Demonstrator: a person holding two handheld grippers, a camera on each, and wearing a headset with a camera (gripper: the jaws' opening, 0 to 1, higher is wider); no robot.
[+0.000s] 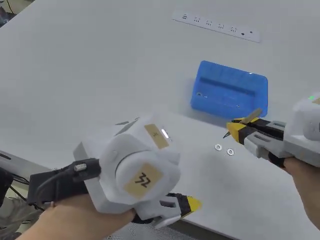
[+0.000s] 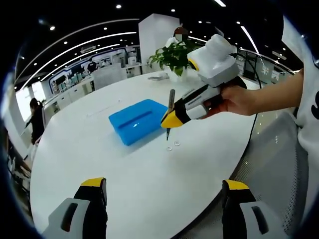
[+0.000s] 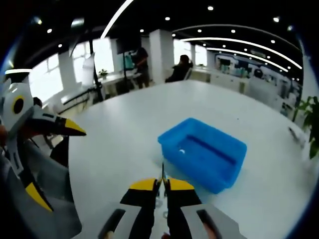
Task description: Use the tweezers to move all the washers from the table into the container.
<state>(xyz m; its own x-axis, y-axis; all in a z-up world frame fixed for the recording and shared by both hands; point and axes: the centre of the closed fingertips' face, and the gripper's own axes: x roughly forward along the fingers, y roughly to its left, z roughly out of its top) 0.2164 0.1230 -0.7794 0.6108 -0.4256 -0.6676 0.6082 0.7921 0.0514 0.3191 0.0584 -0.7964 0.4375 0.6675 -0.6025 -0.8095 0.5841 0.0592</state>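
The right gripper [image 3: 162,184], clamped on thin metal tweezers [image 2: 171,102], should lower their tip slowly onto the small silver washer [image 1: 218,147] just beneath it.

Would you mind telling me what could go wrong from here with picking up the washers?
The washers lie flat and close together on the table, so the tweezers clamped in the right tool may slip off one or nudge its neighbour away. A gripped washer might also drop before reaching the blue container, since the lift crosses bare tabletop.
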